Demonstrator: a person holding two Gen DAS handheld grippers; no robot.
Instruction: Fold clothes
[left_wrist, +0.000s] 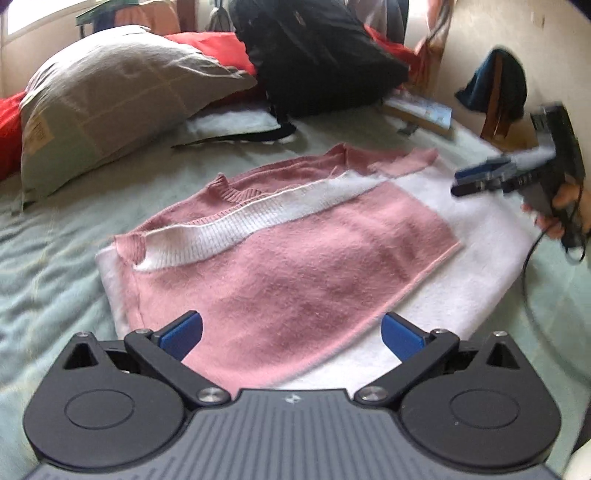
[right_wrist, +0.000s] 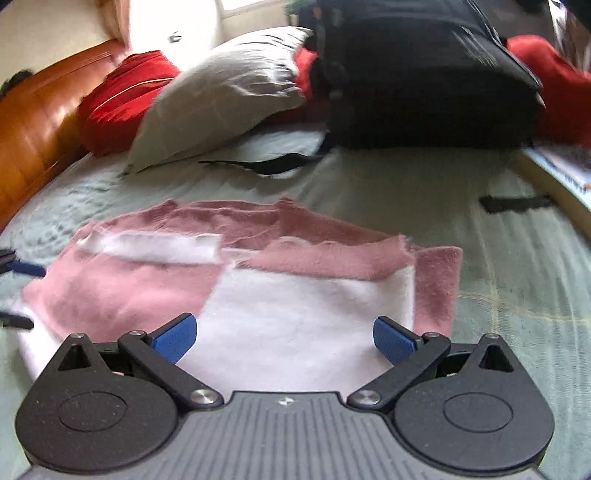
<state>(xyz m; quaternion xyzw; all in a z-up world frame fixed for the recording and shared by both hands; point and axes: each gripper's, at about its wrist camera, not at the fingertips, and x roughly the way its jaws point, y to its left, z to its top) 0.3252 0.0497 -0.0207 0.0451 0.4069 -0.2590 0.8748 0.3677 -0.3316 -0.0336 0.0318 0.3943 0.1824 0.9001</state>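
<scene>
Holding both grippers spread, nothing between the pads: left gripper (left_wrist: 291, 334) hangs over the pink panel at the sweater's (left_wrist: 295, 266) near hem, right gripper (right_wrist: 285, 338) over the white panel. The sweater lies flat mid-bed (left_wrist: 55, 288), partly folded, a pink sleeve laid across the white. Long axis runs left-right across me, collar toward the pillow (left_wrist: 110, 99). Either gripper is equally near its own end; the right view is blurred.
</scene>
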